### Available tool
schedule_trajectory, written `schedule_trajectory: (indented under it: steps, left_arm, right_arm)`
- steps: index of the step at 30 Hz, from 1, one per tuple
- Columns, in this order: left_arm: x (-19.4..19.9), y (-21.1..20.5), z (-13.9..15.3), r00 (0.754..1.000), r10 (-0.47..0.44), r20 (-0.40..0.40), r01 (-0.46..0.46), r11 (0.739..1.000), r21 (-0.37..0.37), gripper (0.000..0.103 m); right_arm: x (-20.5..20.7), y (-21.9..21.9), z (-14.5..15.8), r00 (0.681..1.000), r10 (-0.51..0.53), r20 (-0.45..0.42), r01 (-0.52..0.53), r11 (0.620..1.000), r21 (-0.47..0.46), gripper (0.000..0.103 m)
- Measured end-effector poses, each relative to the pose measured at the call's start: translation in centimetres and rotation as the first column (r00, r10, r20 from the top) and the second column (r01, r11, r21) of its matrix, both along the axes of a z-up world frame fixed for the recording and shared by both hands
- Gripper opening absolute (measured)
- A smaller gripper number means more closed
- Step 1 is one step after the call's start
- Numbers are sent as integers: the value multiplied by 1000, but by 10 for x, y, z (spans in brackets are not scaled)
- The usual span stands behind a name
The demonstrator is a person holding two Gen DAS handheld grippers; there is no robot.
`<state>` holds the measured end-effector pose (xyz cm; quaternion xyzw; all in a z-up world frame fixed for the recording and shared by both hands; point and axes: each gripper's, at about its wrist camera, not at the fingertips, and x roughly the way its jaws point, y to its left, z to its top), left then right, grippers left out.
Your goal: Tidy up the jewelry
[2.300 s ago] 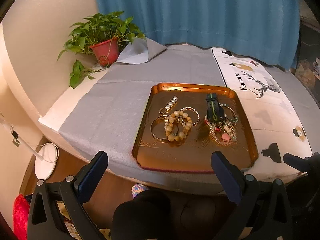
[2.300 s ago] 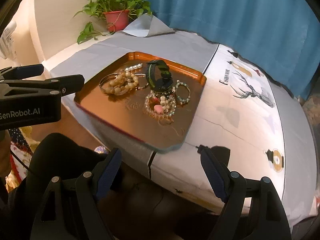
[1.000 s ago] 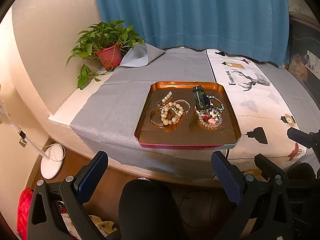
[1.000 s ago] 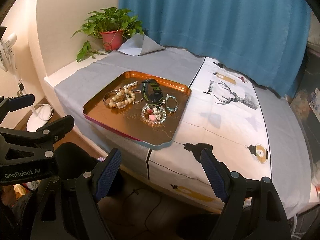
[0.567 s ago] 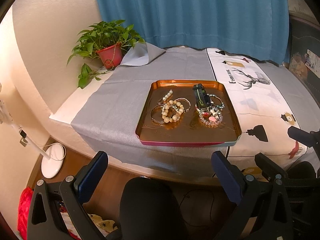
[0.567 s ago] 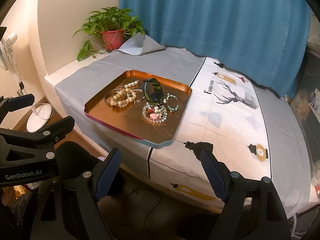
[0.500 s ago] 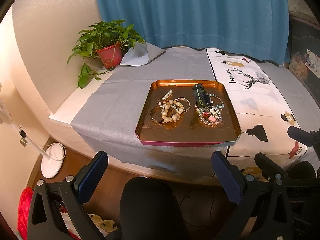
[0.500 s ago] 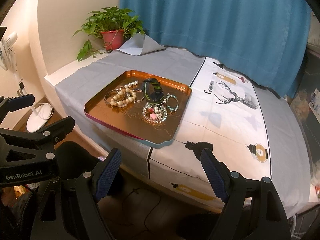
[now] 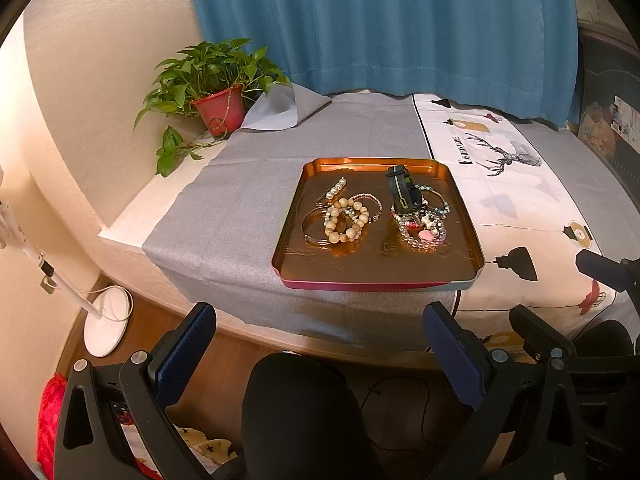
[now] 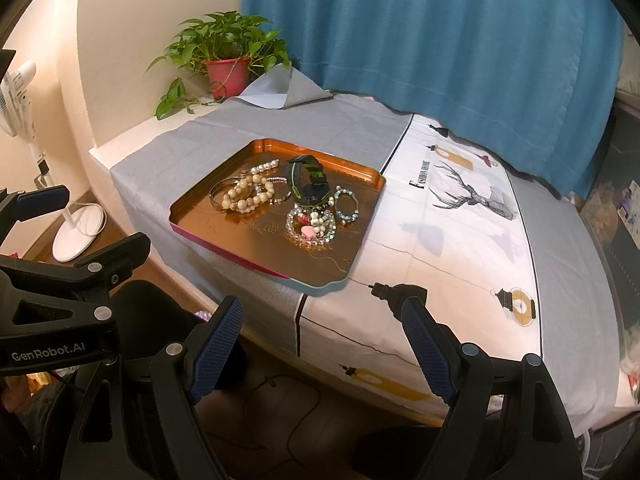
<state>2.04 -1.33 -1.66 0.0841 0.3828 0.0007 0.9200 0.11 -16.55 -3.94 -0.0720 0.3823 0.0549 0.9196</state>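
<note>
**Inspector:** Start at the left. What stands there?

**Assistant:** A potted plant [image 9: 216,92] in a red pot, at the far left corner of the counter [image 9: 132,224], against the wall. A grey cloth [image 9: 248,200] covers the counter's left part; its far corner is folded over beside the pot.

**Inspector:** The jewelry?

**Assistant:** All inside the copper tray [image 9: 380,264], which sits on the grey cloth near the front edge. Left half: a pearl clip [image 9: 332,192], gold bangles [image 9: 316,226] and a chunky beaded bracelet [image 9: 346,220], overlapping. Right half: a black watch [image 9: 402,192] with a green stripe, resting on a heap of small beaded bracelets [image 9: 424,232] with a pink charm.

**Inspector:** Further right?

**Assistant:** A white printed cloth [image 10: 460,216] bearing a deer drawing, touching the tray's right edge.

**Inspector:** The claws?

**Assistant:** Left claw [image 9: 320,352] spread apart, nothing between its pads. Right claw [image 10: 320,344] likewise apart and empty. Both hang short of the counter's front edge, well apart from the tray.
</note>
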Motion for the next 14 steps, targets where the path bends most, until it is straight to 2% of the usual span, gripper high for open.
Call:
schedule_trajectory:
  steps: [14]
  left_arm:
    - [-4,5,0,1000,2,-3,-2,1000,-3,103]
  right_arm:
    - [-5,0,1,1000,5,-1,-5,1000,1,82]
